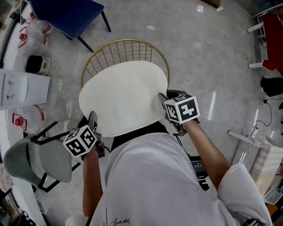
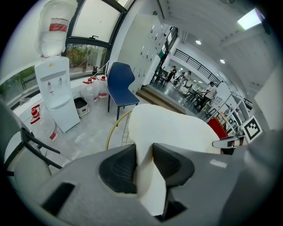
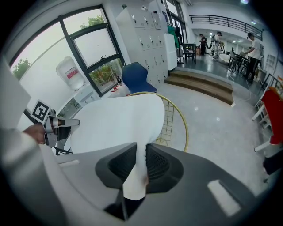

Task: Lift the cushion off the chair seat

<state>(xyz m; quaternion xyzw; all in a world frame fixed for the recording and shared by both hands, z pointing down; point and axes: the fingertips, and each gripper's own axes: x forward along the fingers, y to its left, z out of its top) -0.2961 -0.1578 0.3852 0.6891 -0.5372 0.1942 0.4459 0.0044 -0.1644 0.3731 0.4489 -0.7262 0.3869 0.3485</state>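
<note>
L tool [image 1: 92, 121] clamps cushion [image 1: 122, 94] edge at 8 o'clock, R tool [image 1: 164, 102] clamps at 4; chair [image 1: 125, 41] rim at 12.

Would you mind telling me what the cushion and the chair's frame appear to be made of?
The cushion: probably foam under matte cream fabric or faux leather; smooth, and its edge pinches thin in the right tongs. The chair frame: likely metal wire, glossy gold finish; thin rods in a grid.
</note>
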